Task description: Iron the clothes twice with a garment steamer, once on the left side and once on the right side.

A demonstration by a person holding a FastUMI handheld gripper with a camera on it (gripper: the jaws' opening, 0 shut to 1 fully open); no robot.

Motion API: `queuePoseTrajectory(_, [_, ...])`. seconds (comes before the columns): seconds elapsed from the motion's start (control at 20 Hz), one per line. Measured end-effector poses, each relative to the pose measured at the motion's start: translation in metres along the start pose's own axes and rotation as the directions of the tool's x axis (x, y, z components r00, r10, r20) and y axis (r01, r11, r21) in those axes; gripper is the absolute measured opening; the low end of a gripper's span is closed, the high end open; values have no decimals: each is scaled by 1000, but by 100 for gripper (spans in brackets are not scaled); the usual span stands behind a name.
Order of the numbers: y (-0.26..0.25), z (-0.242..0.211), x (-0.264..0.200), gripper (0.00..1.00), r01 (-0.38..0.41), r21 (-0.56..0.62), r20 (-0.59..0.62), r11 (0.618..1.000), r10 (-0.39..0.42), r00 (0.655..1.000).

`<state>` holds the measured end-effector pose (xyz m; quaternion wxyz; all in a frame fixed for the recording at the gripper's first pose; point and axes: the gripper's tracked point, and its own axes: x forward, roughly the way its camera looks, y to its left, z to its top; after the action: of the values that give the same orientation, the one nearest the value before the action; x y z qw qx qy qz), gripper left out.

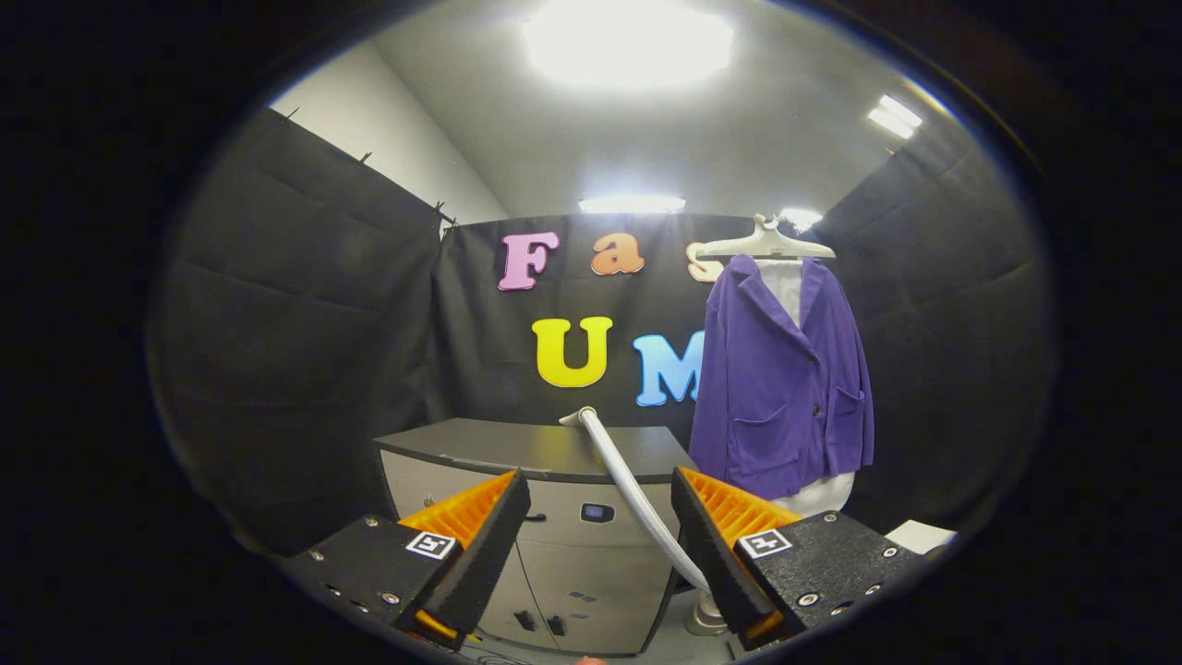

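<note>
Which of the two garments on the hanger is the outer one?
The purple jacket; the white garment shows at its collar and hem. Gripper open, holding nothing.

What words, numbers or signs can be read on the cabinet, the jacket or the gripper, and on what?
None readable.
Square black-and-white tags on the open two-finger gripper, which holds nothing: patterns, no words.
Small dark panel on the grey cabinet front: too small to read.
Hanging purple fabric jacket: no writing seen.
</note>
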<state>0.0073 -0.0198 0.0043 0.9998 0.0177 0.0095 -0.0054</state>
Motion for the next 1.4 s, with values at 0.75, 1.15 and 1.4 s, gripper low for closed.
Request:
queuePoseTrajectory(0.75, [-23, 68, 39, 94, 4, -65, 47, 998, -1, 999])
queuePoseTrajectory(1.15, [-23, 120, 100, 95, 22, -84, -56, 996, -27, 998])
queuePoseTrajectory(1.4, [-22, 136, 164, 95, 51, -28, -127, 998, -54, 990])
